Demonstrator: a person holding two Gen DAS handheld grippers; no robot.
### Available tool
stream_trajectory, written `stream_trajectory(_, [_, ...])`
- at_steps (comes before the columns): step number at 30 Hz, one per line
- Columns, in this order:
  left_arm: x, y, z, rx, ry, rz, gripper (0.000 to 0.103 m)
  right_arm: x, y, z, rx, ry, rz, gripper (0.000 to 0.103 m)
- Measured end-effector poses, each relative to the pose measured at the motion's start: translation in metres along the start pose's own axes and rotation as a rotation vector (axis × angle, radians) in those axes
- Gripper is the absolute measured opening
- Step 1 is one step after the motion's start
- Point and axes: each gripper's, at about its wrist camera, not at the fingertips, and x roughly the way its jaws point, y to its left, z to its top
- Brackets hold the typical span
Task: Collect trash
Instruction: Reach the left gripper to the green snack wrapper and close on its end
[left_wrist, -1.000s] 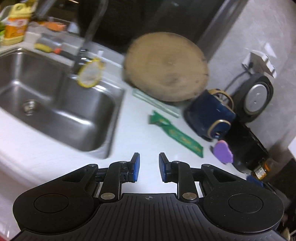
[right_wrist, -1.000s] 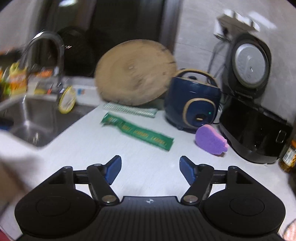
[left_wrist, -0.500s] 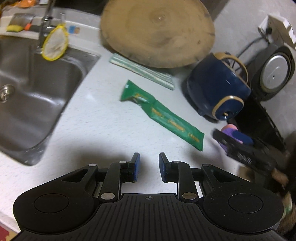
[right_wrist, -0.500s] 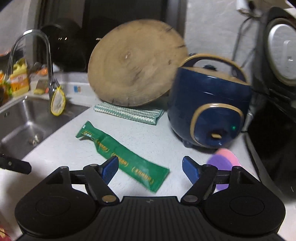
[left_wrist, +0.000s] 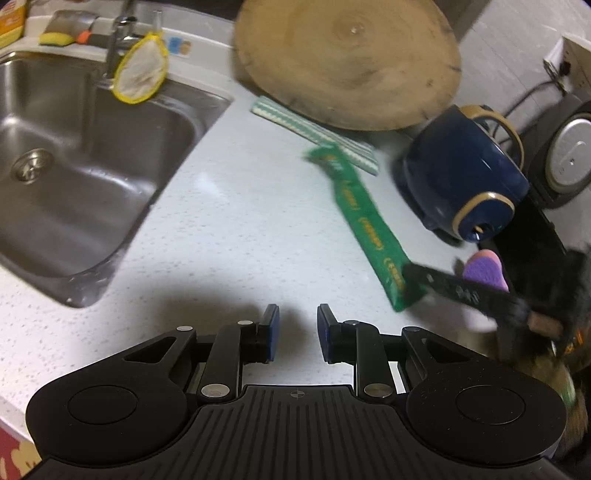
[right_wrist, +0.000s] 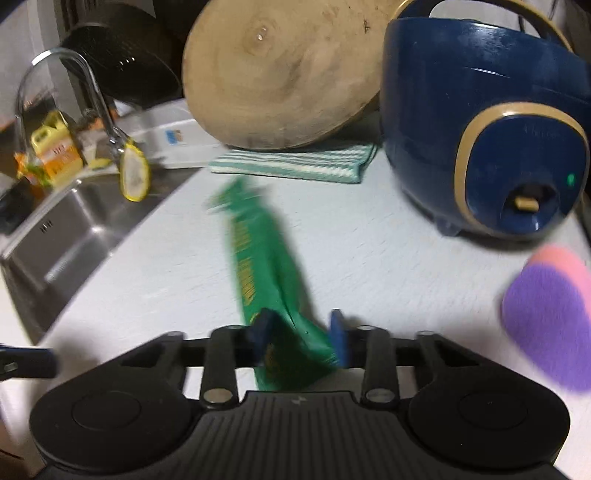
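Observation:
A long green snack wrapper (left_wrist: 364, 225) lies on the white counter (left_wrist: 229, 236) between the sink and the blue cooker. In the right wrist view its near end (right_wrist: 291, 332) is crumpled between my right gripper's (right_wrist: 300, 332) blue pads, which are closing and touch it on both sides. The left wrist view shows a dark finger (left_wrist: 443, 282) of that gripper at the same wrapper end. My left gripper (left_wrist: 297, 325) hovers over bare counter nearer the sink, its jaws partly apart with nothing between them.
A steel sink (left_wrist: 92, 155) fills the left, with a yellow-rimmed strainer (left_wrist: 140, 72) hanging at the faucet. A round wooden board (left_wrist: 347, 55) leans at the back over a striped cloth (left_wrist: 314, 125). A blue cooker (right_wrist: 480, 129) and a purple sponge (right_wrist: 546, 321) are on the right.
My right gripper moved forward and down onto the wrapper's near end and its jaws narrowed from wide apart onto it. The wrapper swung and bunched up. My left gripper advanced over the counter, its gap unchanged.

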Motion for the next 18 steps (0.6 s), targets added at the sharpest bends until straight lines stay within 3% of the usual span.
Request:
stream_trajectory(7, [-0.009, 0.009, -0.008, 0.001, -0.006, -0.027, 0.026, -0.026, 0.043, -0.049, 0.083, 0.063, 0.043, 0.021])
stream_trajectory(12, [-0.013, 0.015, -0.014, -0.012, -0.001, -0.034, 0.026, -0.048, 0.074, -0.075, 0.066, 0.022, 0.058, 0.021])
stream_trajectory(15, [-0.021, 0.015, -0.014, -0.004, -0.007, -0.042, 0.026, -0.063, 0.073, -0.072, 0.041, -0.032, 0.049, 0.021])
stream_trajectory(16, [-0.026, 0.015, -0.014, 0.008, -0.015, -0.042, 0.026, -0.067, 0.069, -0.068, 0.023, -0.056, 0.031, 0.023])
stream_trajectory(18, [-0.032, 0.015, -0.014, 0.03, -0.025, -0.024, 0.026, -0.07, 0.061, -0.058, -0.012, -0.089, -0.001, 0.039])
